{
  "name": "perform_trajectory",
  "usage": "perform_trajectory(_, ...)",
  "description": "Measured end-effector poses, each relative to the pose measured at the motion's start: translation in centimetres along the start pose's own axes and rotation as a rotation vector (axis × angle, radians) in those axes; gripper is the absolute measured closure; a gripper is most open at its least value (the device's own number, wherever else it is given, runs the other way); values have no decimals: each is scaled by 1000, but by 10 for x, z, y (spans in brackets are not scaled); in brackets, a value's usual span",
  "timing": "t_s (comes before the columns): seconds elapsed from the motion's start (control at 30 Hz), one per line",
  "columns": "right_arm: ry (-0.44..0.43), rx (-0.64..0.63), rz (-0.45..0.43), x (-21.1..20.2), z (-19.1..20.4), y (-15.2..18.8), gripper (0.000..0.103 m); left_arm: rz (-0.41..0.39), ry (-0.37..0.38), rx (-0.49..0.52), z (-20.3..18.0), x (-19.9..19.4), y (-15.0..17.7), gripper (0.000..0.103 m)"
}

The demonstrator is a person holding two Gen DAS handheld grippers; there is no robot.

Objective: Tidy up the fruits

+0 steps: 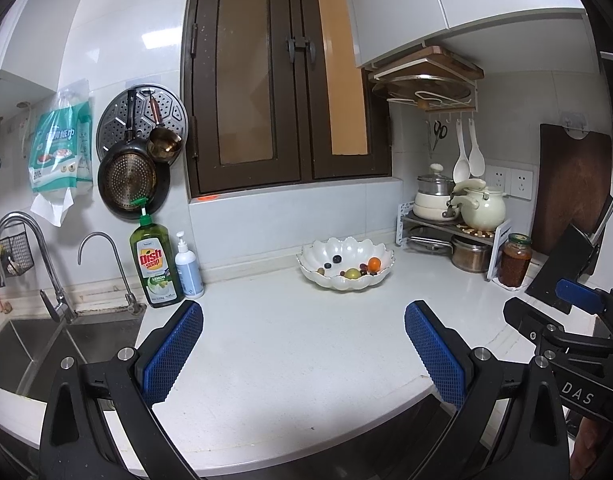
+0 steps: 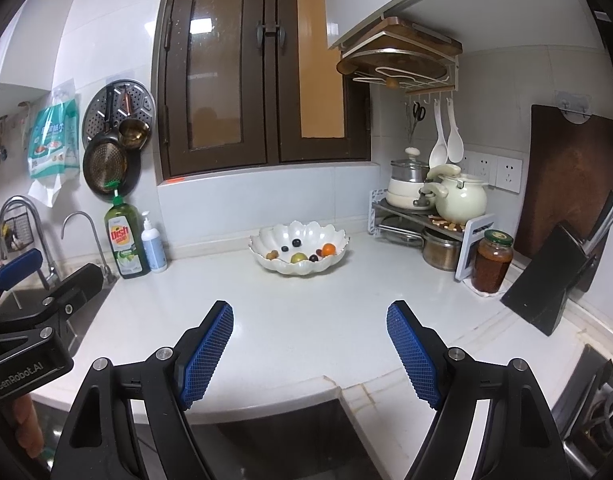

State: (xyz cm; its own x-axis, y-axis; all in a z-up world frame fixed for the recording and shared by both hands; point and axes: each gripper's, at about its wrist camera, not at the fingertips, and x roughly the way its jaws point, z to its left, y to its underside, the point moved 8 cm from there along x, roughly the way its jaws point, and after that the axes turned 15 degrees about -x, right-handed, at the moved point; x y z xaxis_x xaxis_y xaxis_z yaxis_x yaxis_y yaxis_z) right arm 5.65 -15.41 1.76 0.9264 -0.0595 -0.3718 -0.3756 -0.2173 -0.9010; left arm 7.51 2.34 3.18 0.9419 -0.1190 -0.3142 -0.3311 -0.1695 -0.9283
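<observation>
A white scalloped bowl (image 1: 345, 282) stands at the back of the white counter; it also shows in the right wrist view (image 2: 299, 267). In it lie an orange fruit (image 1: 373, 264), a green fruit (image 1: 351, 273), dark berries (image 1: 337, 259) and small reddish fruits. The same orange fruit (image 2: 328, 249) and green fruit (image 2: 298, 257) show in the right wrist view. My left gripper (image 1: 303, 312) is open and empty, well short of the bowl. My right gripper (image 2: 309, 312) is open and empty, also well short of the bowl.
A sink (image 1: 46, 344) with taps lies at the left, with a dish soap bottle (image 1: 154, 258) and a pump bottle (image 1: 188, 266) beside it. At the right stand a pot rack (image 2: 422, 216), a jar (image 2: 491, 261), a knife block (image 2: 546, 284) and a cutting board (image 2: 574, 176).
</observation>
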Motion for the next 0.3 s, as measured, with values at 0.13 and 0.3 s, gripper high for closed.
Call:
perform_trajectory(0.13, 2, -2, -2, 0, 1, 0, 23, -3, 6, 1, -1, 0, -1, 0)
perform_trajectory(0.3, 4, 2, -3, 0, 1, 1, 23, -4, 11, 1, -3, -2, -2, 0)
